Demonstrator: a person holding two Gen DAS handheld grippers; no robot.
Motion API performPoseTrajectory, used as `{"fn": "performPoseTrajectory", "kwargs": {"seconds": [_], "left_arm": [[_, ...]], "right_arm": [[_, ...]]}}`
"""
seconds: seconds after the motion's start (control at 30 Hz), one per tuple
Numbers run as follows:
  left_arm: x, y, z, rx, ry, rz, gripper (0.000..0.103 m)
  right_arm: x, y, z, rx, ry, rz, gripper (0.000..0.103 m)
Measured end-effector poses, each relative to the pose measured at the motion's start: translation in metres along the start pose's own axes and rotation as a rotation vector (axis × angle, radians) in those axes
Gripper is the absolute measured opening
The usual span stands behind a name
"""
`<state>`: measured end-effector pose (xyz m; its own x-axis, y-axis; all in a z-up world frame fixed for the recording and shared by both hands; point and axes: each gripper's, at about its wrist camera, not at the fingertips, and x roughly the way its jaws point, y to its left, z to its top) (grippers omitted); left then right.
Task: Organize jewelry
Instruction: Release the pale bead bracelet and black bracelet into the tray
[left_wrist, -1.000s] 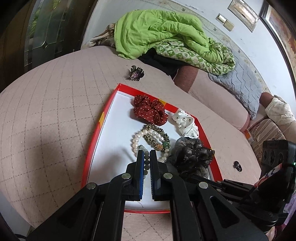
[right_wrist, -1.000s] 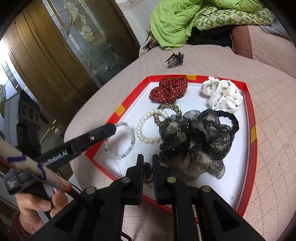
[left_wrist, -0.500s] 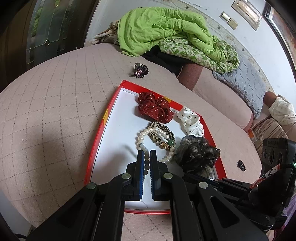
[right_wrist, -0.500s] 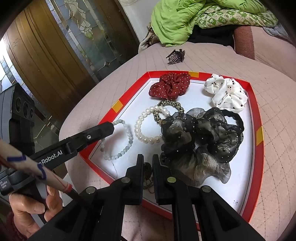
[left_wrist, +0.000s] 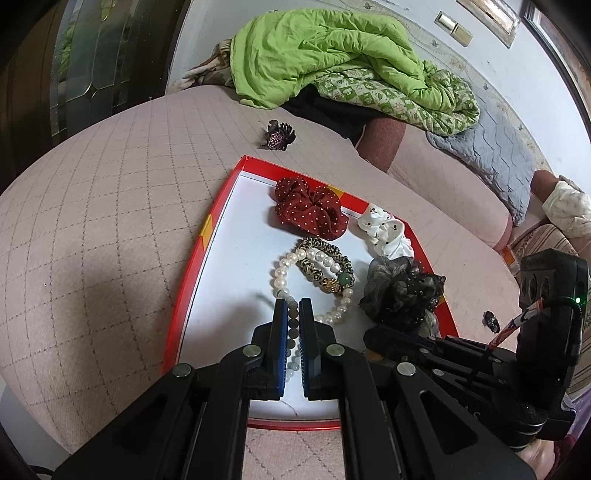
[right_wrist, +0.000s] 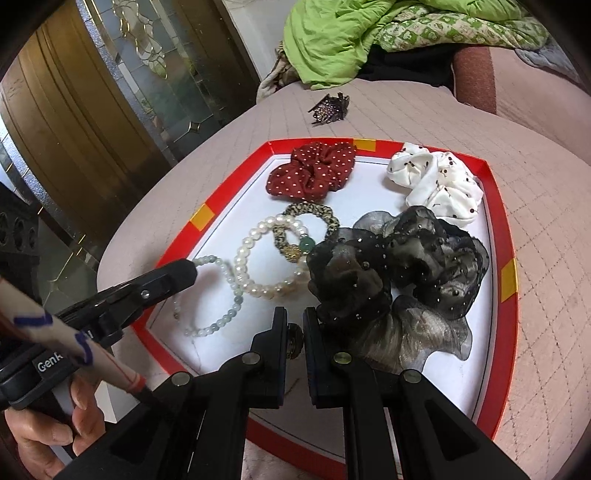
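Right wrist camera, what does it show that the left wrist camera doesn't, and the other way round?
Only the right wrist view shows the whole pale green bead bracelet, the person's left hand, and a small bronze piece between the right gripper fingers. Only the left wrist view shows a small dark item on the couch beside the tray and the grey cushion. Both show the red tray, red dotted scrunchie, white scrunchie, black scrunchie, pearl bracelet, hair claw and left gripper shut on the bead bracelet.

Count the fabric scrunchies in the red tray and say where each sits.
3. The red dotted scrunchie lies at the far edge, the white scrunchie in the far right corner, the black sheer scrunchie nearest. Its folds could hide something.
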<state>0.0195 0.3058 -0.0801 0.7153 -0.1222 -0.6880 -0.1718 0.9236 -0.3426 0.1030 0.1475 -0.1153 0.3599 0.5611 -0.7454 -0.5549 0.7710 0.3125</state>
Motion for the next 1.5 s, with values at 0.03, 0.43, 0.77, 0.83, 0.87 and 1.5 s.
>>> {"fn": "performPoseTrajectory", "kwargs": {"seconds": [0.03, 0.43, 0.77, 0.83, 0.87, 1.5], "left_arm": [[0.0, 0.0, 0.0, 0.001, 0.0, -0.002, 0.005], [0.003, -0.001, -0.001, 0.01, 0.004, 0.011, 0.005], [0.005, -0.003, -0.001, 0.018, 0.008, 0.02, 0.005], [0.005, -0.003, -0.001, 0.017, 0.004, 0.022, 0.005], [0.005, -0.003, -0.001, 0.016, 0.004, 0.022, 0.005], [0.003, -0.009, -0.001, 0.032, -0.013, 0.035, 0.027]], "right_arm": [[0.0, -0.001, 0.0, 0.002, 0.001, -0.002, 0.01], [-0.001, -0.009, -0.003, 0.024, 0.002, -0.023, 0.011], [-0.003, -0.011, -0.002, 0.035, 0.005, -0.018, 0.011], [-0.004, -0.012, -0.002, 0.039, 0.006, -0.015, 0.011], [-0.005, -0.012, -0.002, 0.041, 0.005, -0.015, 0.011], [-0.02, -0.006, 0.001, 0.07, -0.017, 0.025, 0.013]]}}
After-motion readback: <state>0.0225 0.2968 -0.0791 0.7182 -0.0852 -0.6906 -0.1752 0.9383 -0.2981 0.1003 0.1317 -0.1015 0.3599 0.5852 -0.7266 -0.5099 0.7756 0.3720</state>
